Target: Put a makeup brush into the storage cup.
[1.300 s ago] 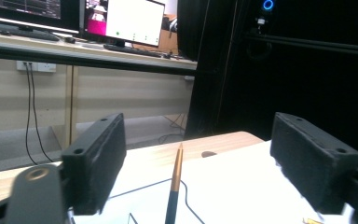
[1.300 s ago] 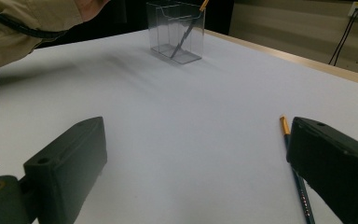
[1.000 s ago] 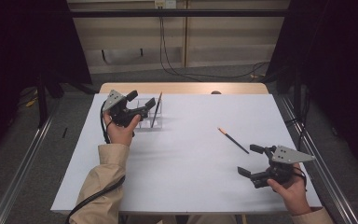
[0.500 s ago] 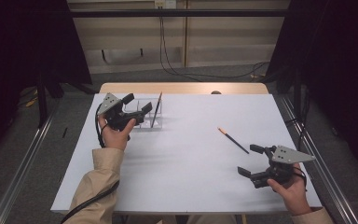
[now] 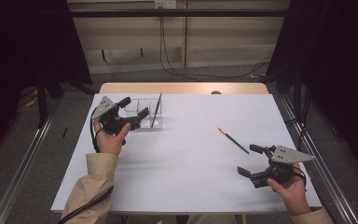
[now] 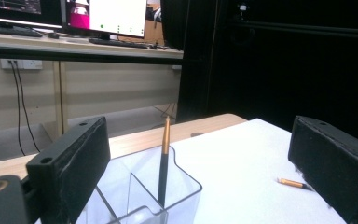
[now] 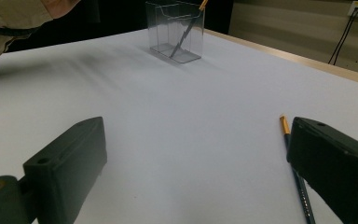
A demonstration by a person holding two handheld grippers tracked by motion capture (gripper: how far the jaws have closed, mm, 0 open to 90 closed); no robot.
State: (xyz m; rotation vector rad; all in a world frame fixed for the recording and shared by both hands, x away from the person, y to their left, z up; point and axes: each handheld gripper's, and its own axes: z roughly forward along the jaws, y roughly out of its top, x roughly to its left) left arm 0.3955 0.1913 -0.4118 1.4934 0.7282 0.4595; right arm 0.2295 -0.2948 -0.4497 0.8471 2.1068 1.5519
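Table [image 5: 182, 182] carries clear holder [image 5: 142, 113], far left. One pencil [image 5: 156, 110] stands inside: done. Second pencil [image 5: 233, 140] lies flat, right side: left to do. Left claw [image 5: 135, 108] apart, empty, beside holder. Right claw [image 5: 250, 160] apart, empty, near flat pencil.

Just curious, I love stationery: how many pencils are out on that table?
2. One pencil stands tilted in the clear holder by the left gripper; the other pencil lies flat on the table, near the right gripper.

We see one pencil [image 5: 155, 110] standing in the clear holder [image 5: 145, 113]; another pencil [image 5: 233, 140] lies on the table [image 5: 186, 163], well right of it.
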